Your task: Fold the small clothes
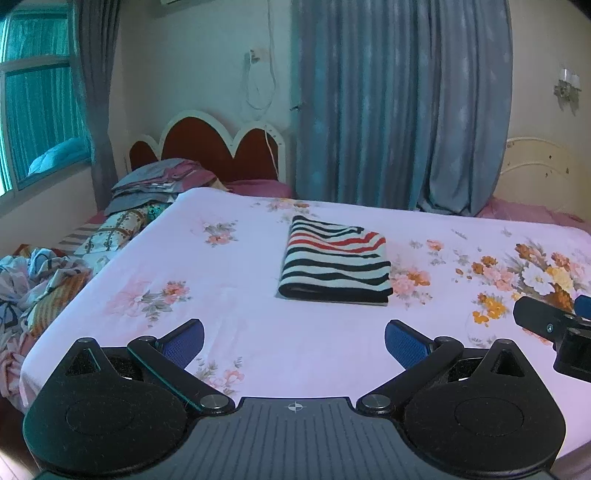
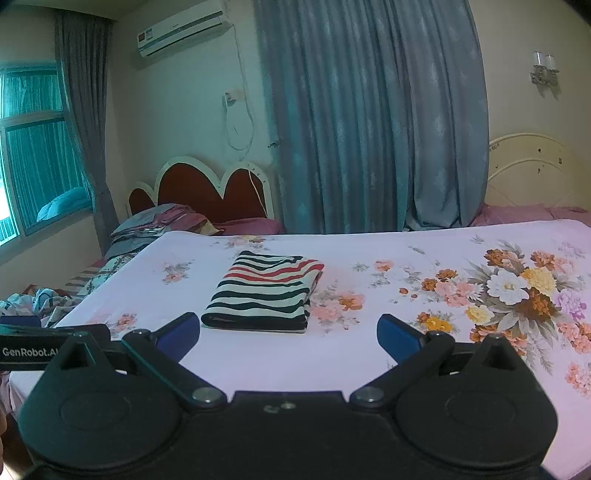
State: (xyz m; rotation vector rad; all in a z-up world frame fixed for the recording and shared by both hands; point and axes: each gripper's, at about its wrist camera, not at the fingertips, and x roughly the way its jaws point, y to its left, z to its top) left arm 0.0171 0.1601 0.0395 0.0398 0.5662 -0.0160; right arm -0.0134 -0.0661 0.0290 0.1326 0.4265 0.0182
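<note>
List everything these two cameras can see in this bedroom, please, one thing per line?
Folded striped cloth, black, white and red: one, lying flat mid-bed.
Floral bedsheet, pale pink: one, covering the near bed.
Scalloped headboard, dark red with white trim: one, on the far bed at left.
Stacked bedding, grey and maroon: one pile, before that headboard.
Crumpled patterned clothes: one heap, left of the near bed.
Blue-grey curtains: drawn, behind the bed.
Air conditioner, white: one, high on the wall.
Wall lamp: one, upper right.
Cream metal headboard: one, far right.
Left hand-held gripper: black with blue pads, open.
Right hand-held gripper: same, open.
</note>
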